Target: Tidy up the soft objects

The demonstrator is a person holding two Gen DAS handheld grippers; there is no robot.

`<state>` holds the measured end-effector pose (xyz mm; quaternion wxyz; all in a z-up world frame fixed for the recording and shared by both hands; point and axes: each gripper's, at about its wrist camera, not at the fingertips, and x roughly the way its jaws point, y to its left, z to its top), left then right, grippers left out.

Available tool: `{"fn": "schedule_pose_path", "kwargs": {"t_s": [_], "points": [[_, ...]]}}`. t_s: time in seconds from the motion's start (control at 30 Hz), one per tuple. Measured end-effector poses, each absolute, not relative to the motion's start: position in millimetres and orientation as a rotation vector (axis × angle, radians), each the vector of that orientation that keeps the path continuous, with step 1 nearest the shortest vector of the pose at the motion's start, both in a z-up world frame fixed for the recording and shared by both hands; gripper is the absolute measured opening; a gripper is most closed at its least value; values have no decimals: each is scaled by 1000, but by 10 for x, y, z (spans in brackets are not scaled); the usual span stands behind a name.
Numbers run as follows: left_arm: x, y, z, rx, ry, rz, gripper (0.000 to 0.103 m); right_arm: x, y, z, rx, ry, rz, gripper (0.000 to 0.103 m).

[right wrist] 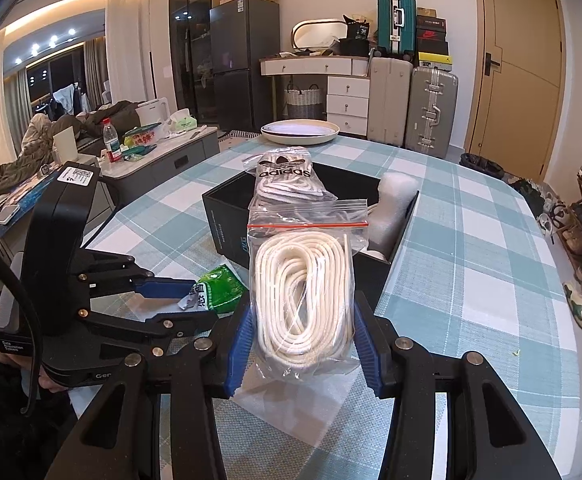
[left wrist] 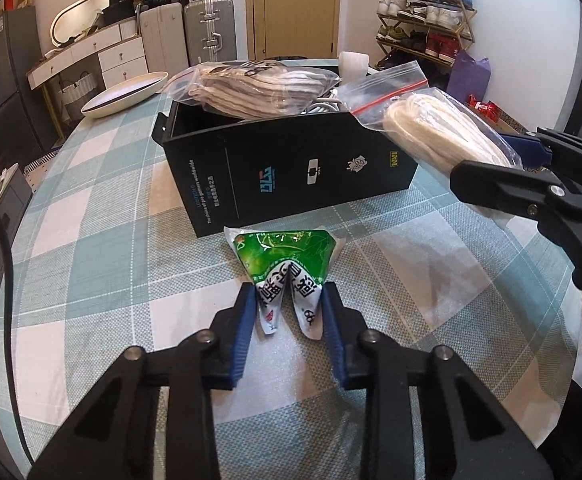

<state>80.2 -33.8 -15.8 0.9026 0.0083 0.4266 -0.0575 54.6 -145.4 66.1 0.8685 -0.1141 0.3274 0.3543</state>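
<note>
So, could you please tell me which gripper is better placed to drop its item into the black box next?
Probably the right gripper: its bag of white cord is lifted and already overlaps the black box. The left gripper pinches the green packet low on the table, in front of the box.

Right gripper (right wrist: 302, 320) clamped on a zip bag of coiled white cord (right wrist: 305, 292), raised off the checked tablecloth (right wrist: 471, 248) before an open black box (right wrist: 311, 216) with an Adidas bag (right wrist: 287, 184) inside. Left gripper (right wrist: 179, 300) alongside, pinching a green packet (right wrist: 219, 286). White plate (right wrist: 300, 131) beyond.
</note>
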Motion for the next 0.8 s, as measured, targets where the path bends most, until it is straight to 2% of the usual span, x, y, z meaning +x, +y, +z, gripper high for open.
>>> {"fn": "schedule_pose_path", "kwargs": {"t_s": [0.67,0.73,0.8], "points": [[713,-190,129,-25,791,-122,23,516,-1533,811,-210,628,730,47],[703,-169,169,-30,778,-119,20,517,-1548,823,-204,624,726,47],[700,-144,204,-34,767,-121,11,530,-1571,833,-198,621,717,47]]}}
